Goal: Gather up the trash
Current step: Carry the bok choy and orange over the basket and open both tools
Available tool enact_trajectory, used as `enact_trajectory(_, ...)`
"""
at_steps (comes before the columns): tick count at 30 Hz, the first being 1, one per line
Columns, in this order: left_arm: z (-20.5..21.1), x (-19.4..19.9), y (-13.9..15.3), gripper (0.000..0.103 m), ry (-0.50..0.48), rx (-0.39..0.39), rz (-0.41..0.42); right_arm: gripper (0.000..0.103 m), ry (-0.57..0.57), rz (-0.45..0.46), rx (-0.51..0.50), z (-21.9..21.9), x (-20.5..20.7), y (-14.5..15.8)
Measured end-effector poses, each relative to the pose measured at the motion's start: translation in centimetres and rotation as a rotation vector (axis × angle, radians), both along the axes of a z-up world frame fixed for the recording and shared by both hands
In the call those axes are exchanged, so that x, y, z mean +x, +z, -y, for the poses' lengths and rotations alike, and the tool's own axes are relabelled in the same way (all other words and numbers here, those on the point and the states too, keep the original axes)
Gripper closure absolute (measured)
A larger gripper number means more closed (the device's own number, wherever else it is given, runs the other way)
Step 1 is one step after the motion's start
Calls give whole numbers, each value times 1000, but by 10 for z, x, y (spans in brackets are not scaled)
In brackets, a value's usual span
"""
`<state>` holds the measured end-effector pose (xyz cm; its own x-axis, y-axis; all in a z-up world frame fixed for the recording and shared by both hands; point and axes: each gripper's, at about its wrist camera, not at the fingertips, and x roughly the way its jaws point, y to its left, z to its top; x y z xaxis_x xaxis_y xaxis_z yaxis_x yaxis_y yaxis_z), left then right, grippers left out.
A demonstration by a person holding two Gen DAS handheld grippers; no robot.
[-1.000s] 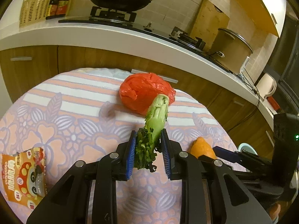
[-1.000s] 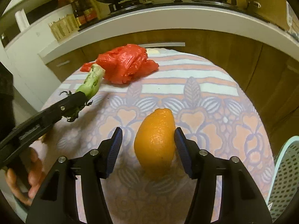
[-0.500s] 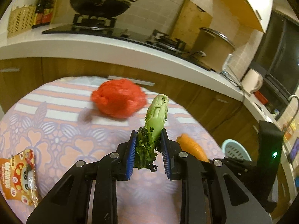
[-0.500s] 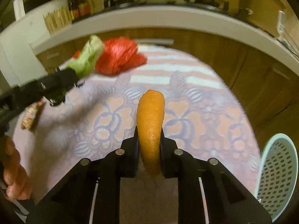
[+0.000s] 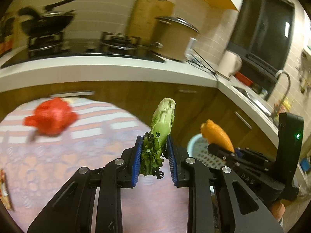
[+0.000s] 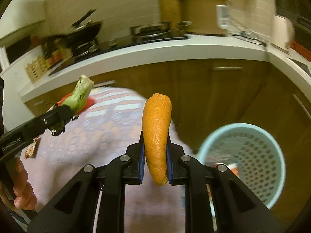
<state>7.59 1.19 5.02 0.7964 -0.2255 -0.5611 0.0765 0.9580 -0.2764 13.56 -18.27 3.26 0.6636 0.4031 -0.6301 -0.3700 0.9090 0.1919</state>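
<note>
Both scraps are now lifted off the table (image 6: pixel 81 151) toward the basket (image 6: pixel 272 174): vegetable stalk (image 5: pixel 162 124) pinched by left gripper (image 5: pixel 154 156), orange peel (image 6: pixel 156 136) by right gripper (image 6: pixel 155 161). Red bag (image 5: pixel 51 117) and wrapper (image 5: pixel 4 188) are left.

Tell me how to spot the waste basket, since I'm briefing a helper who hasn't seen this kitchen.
Start at the round table with the floral cloth and look past its edge, toward the wooden cabinets. The waste basket stands there, below table height. It is the only pale blue thing around, round, with walls full of small holes.
</note>
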Motion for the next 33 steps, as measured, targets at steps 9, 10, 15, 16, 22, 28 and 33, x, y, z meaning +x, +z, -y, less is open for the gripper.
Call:
enact_trajectory(9, 91, 41, -16, 80, -151, 40, -59, 88, -175, -24, 15, 100, 10, -16)
enact_trajectory(10, 98, 45, -19, 80, -162, 40, -67, 88, -191, -32, 18, 110, 11, -19)
enact_trajectory(15, 124, 62, -37, 80, -199, 38, -109, 88, -233, -72, 23, 132, 16, -39)
enact_trajectory(16, 127, 66, -40, 80, -203, 40, -117, 88, -242, -84, 24, 136, 18, -44)
enact_trajectory(22, 144, 81, -63, 79, -236, 38, -177, 85, -270, -153, 40, 150, 27, -66)
enact_trajectory(28, 157, 89, -76, 66, -276, 25, -213, 58, -296, -218, 44, 156, 34, -84)
enact_trajectory(33, 159, 87, -79, 55, -281, 30, -213, 48, -315, -207, 55, 162, 32, -82)
